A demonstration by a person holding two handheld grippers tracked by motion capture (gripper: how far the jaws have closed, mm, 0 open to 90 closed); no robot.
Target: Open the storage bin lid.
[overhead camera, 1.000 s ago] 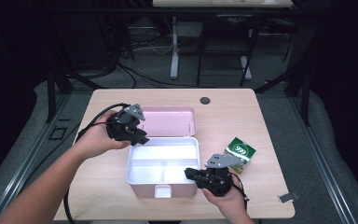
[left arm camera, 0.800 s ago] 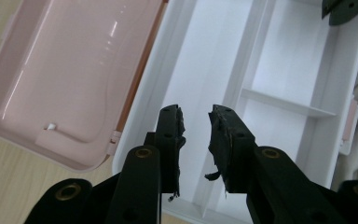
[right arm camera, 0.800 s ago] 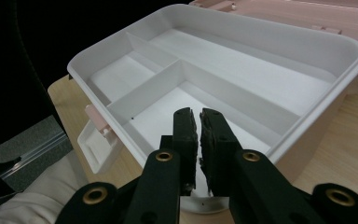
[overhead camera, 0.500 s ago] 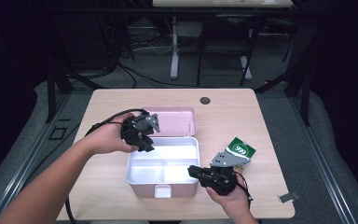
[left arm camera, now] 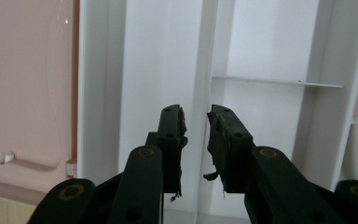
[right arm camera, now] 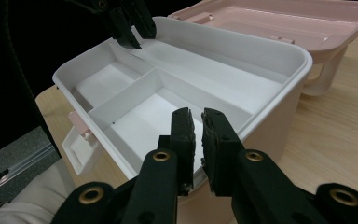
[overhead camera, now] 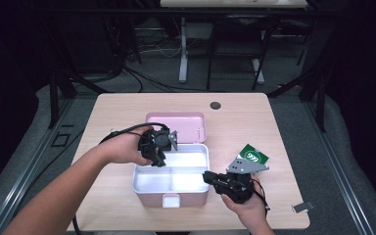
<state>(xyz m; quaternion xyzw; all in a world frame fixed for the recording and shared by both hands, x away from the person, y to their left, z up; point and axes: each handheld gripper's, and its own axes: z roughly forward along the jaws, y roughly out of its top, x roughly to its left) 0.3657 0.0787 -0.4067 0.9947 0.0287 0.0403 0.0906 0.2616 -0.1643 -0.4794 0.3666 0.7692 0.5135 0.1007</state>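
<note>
A pink box (overhead camera: 149, 198) with a white divided tray (right arm camera: 135, 126) stands open, its lid (overhead camera: 176, 122) laid back behind it. My left gripper (overhead camera: 157, 157) hangs over the tray's back left corner, pointing down. Its jaws (left arm camera: 196, 114) straddle a white partition wall (left arm camera: 207, 70) and have just been closing; a small gap still shows on one side. My right gripper (overhead camera: 208, 177) is at the box's right wall. In the right gripper view its jaws (right arm camera: 196, 114) sit either side of the box's rim (right arm camera: 270, 93), nearly together, pinching it. The left gripper (right arm camera: 130, 32) shows at the far side.
A green packet (overhead camera: 253, 155) lies on the wooden table (overhead camera: 254, 122) just right of the box, behind my right gripper. A small dark disc (overhead camera: 216, 105) sits near the table's far edge. A small metal clip (overhead camera: 301, 207) lies by the front right corner.
My left hand has moved right and down, from beside the lid to over the tray's back left corner. The right hand has stayed at the box's right wall.
</note>
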